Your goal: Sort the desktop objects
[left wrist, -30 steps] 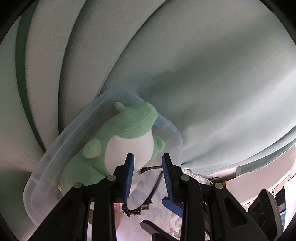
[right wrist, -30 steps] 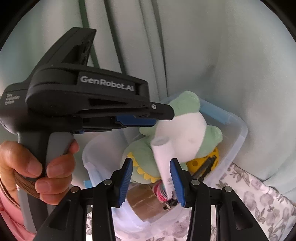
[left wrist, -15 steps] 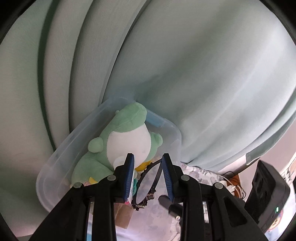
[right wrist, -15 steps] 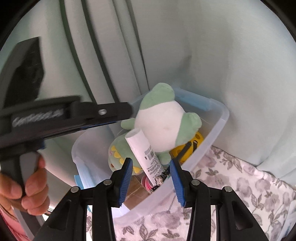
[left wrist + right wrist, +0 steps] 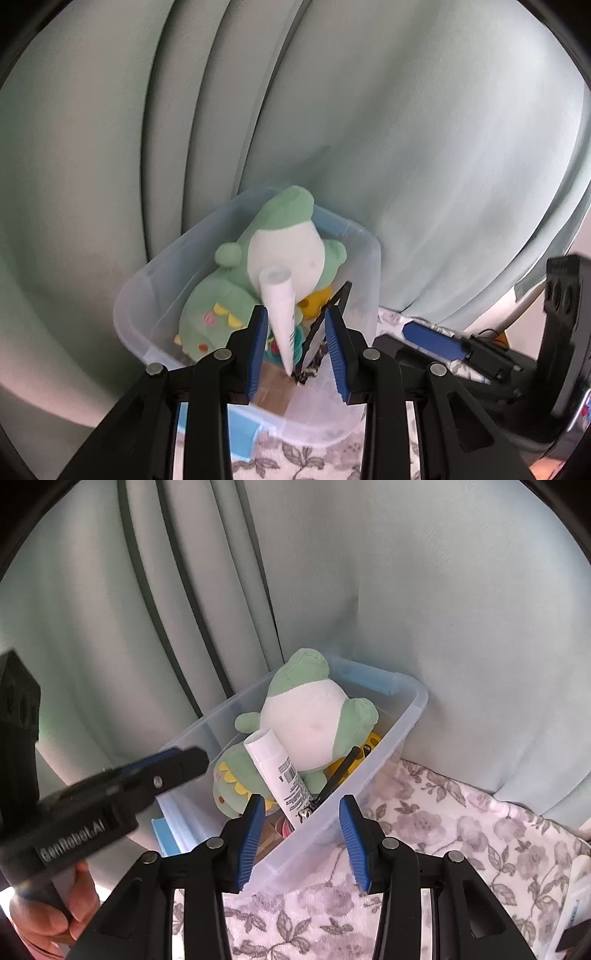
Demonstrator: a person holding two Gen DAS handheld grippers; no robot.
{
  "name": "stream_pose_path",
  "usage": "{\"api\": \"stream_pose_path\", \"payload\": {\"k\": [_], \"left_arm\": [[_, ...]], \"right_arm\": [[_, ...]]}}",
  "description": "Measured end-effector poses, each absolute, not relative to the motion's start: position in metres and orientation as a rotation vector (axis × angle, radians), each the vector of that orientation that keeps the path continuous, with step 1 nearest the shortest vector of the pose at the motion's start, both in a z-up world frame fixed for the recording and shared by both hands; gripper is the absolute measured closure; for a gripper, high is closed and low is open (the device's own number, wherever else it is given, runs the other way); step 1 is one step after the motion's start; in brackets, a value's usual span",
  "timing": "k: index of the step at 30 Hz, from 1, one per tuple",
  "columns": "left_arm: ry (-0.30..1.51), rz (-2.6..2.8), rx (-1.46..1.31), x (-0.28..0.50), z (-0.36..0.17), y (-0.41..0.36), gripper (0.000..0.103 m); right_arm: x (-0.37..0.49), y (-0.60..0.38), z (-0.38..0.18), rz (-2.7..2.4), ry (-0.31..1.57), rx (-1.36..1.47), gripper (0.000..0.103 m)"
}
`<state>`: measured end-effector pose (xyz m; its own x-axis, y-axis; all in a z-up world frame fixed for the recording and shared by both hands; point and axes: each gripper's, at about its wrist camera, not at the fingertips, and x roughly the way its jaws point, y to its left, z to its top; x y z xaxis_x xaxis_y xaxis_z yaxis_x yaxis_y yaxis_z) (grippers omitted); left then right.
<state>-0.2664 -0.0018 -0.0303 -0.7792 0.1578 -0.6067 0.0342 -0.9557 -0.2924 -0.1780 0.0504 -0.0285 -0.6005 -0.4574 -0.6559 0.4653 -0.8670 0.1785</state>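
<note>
One big pale curtain hangs behind a clear plastic bin on a flowery cloth. Inside the bin lie a green plush toy and a white tube. Both grippers, left and right, have fingers apart, holding nothing.

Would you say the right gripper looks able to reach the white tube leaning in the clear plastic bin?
Probably yes: the right gripper is open before the clear plastic bin, and the white tube leans over the green plush toy, nothing covering it.
</note>
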Motion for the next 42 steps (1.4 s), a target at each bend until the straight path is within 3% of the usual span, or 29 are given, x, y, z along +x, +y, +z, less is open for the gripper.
{"api": "stream_pose_path", "payload": {"k": [7,9,20,31,34,38,42], "left_arm": [[-0.455,2.914,-1.028,-0.244,-0.039,0.0,0.061],[-0.473,2.932,-1.026,-0.239,-0.039,-0.001,0.052],[-0.443,3.042,-1.047,-0.214,-0.042,0.001,0.037],[-0.404,3.066,-1.06,-0.203,-0.043,0.003,0.036],[-0.396,3.067,-1.076,-0.203,-0.044,0.004,0.031],[-0.408,3.061,-1.077,-0.201,-0.046,0.004,0.031],[-0.39,3.076,-1.092,-0.2,-0.047,0.003,0.024]], "right_arm": [[-0.165,0.046,-0.029,-2.437,0.013,1.004,0.057],[-0.163,0.044,-0.028,-2.44,0.009,1.012,0.057],[-0.15,0.045,-0.032,-2.478,-0.007,1.046,0.051],[-0.14,0.052,-0.031,-2.49,-0.016,1.062,0.045],[-0.139,0.055,-0.032,-2.495,-0.004,1.066,0.044],[-0.141,0.062,-0.034,-2.498,-0.023,1.081,0.032],[-0.142,0.067,-0.037,-2.485,-0.053,1.092,0.03]]}}
